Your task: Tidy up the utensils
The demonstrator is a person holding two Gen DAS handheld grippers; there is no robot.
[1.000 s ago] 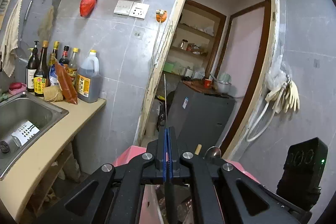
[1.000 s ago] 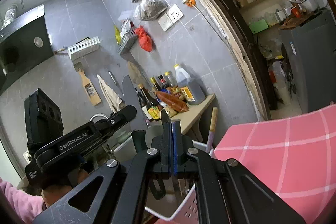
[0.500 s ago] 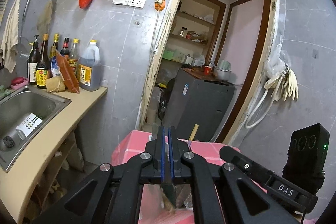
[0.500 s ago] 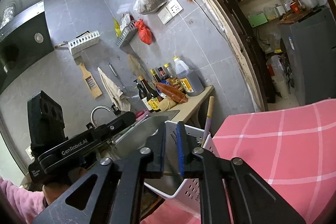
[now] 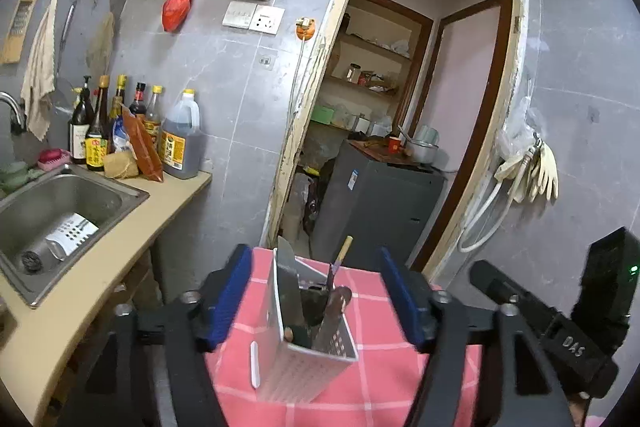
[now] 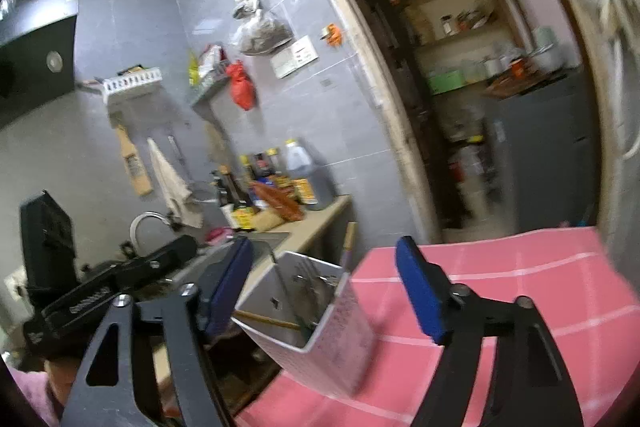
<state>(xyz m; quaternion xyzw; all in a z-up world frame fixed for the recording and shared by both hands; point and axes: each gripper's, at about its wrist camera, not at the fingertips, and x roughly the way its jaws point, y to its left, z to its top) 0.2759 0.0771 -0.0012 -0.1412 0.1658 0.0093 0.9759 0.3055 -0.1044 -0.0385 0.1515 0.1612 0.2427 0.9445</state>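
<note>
Left wrist view: my left gripper (image 5: 316,301) has just been opening and now stands wide and empty. A second ago it was pinched on a blade. The white utensil holder (image 5: 306,347) stands beyond it near the pink tablecloth's (image 5: 400,379) left edge, cleaver (image 5: 289,287) and chopsticks (image 5: 340,259) inside.

Right wrist view: my right gripper (image 6: 324,291) has also just spread wide, holding nothing; holder (image 6: 320,327) beyond it.

Meaning: I judge both utensils delivered.

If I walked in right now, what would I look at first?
Probably the white utensil holder standing on the pink checked tablecloth, with a big knife and other utensils sticking up out of it. The left tool frames it, blue pads wide apart. Behind, sauce bottles crowd the counter beside the metal sink.
</note>
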